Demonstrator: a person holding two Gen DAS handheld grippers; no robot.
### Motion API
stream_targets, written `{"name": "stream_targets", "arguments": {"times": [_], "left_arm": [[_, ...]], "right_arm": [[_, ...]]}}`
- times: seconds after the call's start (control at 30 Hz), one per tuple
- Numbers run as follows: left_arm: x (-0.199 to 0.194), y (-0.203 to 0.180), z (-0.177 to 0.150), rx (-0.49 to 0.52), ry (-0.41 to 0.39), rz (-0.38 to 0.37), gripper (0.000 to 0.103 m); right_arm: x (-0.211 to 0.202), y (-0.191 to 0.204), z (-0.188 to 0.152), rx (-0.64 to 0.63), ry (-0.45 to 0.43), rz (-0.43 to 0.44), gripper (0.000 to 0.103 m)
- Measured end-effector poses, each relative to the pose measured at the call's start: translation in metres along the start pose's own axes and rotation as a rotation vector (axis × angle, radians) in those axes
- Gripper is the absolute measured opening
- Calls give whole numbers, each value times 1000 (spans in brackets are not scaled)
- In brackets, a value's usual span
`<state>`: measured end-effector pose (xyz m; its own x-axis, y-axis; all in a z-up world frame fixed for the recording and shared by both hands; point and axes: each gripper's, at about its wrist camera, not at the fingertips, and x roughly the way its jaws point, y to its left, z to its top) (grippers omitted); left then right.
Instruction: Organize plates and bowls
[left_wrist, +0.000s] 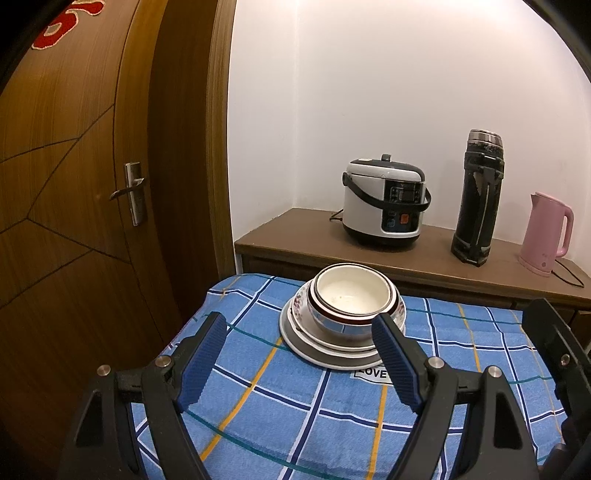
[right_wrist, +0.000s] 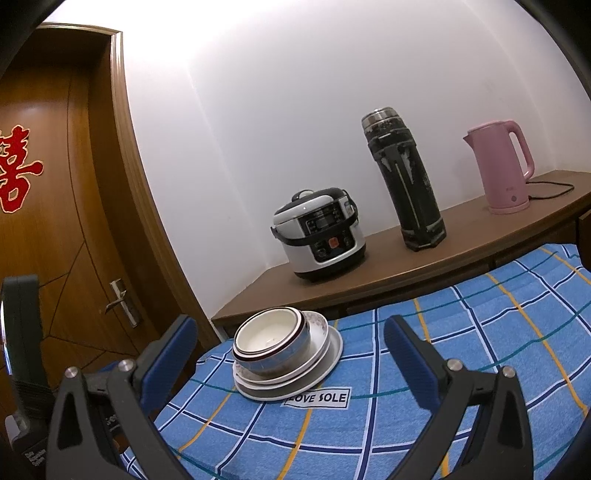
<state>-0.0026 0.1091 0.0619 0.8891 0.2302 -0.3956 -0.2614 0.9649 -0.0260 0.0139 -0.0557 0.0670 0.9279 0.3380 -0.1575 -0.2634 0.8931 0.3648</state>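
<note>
Two bowls (left_wrist: 352, 295) are seen nested on stacked plates (left_wrist: 325, 347) atop the checked tablecloth (left_wrist: 258, 406); left gripper (left_wrist: 301, 363) and right gripper (right_wrist: 291, 360) are held agape, empty; the stack could be toppled if nudged off-centre

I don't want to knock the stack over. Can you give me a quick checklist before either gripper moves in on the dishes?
1. Left gripper open, nothing held: ok.
2. Right gripper open, nothing held: ok.
3. Bowls nested upright on the plates: ok.
4. Plates lying flat on the blue checked cloth: ok.
5. Stack apart from the rice cooker, flask and kettle: ok.
6. Number of plates and bowls: cannot tell.
</note>
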Motion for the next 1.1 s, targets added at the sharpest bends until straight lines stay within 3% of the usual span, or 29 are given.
{"name": "stream_targets", "arguments": {"times": [1.1], "left_arm": [[24, -15, 2, -16, 56, 7, 83]], "right_arm": [[5, -22, 4, 25, 1, -31, 103]]}}
